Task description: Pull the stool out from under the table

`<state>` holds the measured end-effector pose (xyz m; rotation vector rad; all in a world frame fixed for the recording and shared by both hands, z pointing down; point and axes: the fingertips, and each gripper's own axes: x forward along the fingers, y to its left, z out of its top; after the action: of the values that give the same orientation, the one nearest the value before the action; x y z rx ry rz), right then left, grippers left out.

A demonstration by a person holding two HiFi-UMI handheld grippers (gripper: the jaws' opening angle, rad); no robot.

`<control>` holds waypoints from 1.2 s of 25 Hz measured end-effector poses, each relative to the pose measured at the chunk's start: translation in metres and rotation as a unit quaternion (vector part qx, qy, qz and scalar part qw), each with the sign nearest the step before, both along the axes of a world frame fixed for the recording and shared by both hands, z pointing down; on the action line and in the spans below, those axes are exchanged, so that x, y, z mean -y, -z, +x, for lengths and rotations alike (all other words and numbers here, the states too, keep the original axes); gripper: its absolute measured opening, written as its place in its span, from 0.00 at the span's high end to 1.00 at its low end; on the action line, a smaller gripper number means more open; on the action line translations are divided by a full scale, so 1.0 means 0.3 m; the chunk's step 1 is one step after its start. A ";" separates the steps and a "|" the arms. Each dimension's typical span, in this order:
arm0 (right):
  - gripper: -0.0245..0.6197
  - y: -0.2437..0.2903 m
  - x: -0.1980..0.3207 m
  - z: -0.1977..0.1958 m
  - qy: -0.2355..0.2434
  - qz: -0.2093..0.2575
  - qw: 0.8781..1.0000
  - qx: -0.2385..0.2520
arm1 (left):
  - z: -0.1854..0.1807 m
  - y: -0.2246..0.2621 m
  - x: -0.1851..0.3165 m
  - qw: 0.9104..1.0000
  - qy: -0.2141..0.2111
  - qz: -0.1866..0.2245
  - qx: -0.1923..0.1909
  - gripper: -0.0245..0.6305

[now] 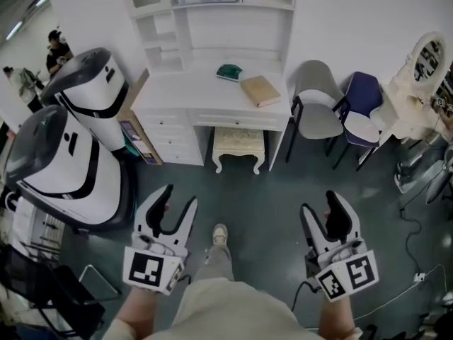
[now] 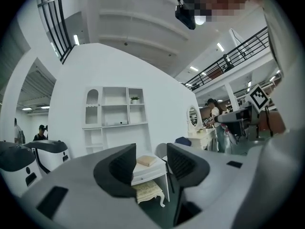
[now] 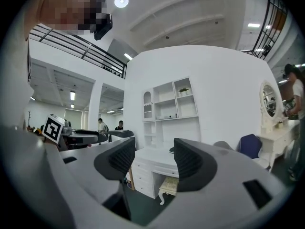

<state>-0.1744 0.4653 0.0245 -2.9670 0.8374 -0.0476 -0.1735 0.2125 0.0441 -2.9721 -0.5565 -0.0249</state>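
Note:
A cream cushioned stool (image 1: 238, 146) with curved white legs stands tucked under the white desk (image 1: 191, 95), in the knee gap right of its drawers. The stool (image 2: 148, 192) shows between the left jaws far off, and the stool (image 3: 170, 186) shows low between the right jaws. My left gripper (image 1: 178, 202) hovers over the dark floor well short of the stool, jaws apart and empty. My right gripper (image 1: 319, 207) is held level with it on the other side, also open and empty. Both grippers point toward the desk.
A tan book (image 1: 260, 90) and a green object (image 1: 229, 71) lie on the desk, under a white shelf unit (image 1: 212, 6). A grey chair (image 1: 316, 110) and a navy chair (image 1: 362, 112) stand right of the desk. Two large white machines (image 1: 67, 147) stand at left. Cables (image 1: 413, 246) trail on the floor at right.

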 end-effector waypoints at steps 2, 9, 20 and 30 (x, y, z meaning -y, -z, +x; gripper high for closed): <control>0.56 -0.015 0.043 0.081 -0.002 -0.002 1.000 0.007 | 0.087 -0.019 0.037 1.000 -0.002 0.001 0.010 0.66; 0.56 -0.045 0.196 0.386 -0.001 -0.025 0.999 0.039 | 0.426 -0.057 0.157 0.999 -0.016 -0.010 0.036 0.66; 0.56 -0.103 0.372 0.887 -0.014 -0.033 0.996 0.077 | 0.940 -0.156 0.310 0.996 -0.036 -0.012 0.075 0.65; 0.56 -0.180 0.415 1.233 -0.032 -0.027 0.993 0.111 | 1.279 -0.267 0.372 0.992 -0.046 -0.001 0.117 0.65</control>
<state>0.1955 0.3409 0.0787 -2.9617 0.7248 -0.3937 0.2102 0.1009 0.1240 -2.9599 -0.7191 -0.3698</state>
